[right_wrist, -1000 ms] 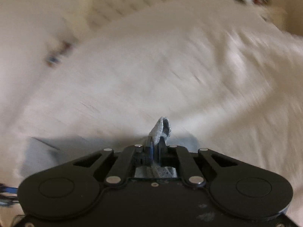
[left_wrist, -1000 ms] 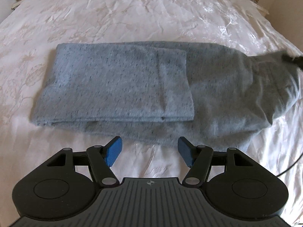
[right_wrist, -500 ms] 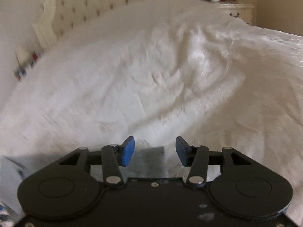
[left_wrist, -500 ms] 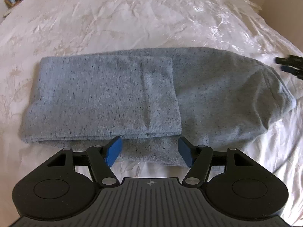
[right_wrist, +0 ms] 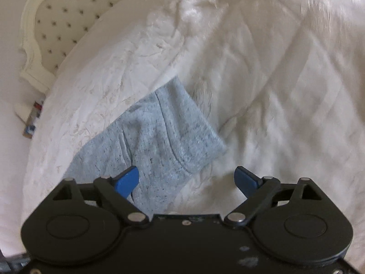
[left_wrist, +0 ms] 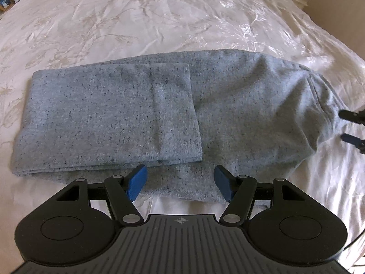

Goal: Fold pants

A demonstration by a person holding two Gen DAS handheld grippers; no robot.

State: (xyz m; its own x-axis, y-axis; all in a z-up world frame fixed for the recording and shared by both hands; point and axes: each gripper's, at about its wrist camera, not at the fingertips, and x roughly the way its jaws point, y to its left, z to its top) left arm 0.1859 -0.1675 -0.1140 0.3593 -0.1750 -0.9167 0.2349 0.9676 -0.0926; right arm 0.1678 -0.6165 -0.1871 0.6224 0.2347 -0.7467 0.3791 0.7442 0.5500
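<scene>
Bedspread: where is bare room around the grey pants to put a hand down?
The white bedspread is bare beyond the grey pants' far edge and left of their folded end. The waistband end is crowded: the right gripper, jaws opening, hovers there; the left gripper covers the near edge.

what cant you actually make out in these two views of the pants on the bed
- Left wrist view: the near hem of the pants is hidden behind the left gripper.
- Left wrist view: the right gripper is cut off by the right edge.
- Right wrist view: the bedspread is motion-blurred.
- Both views: items beside the bed are too small to identify.
</scene>
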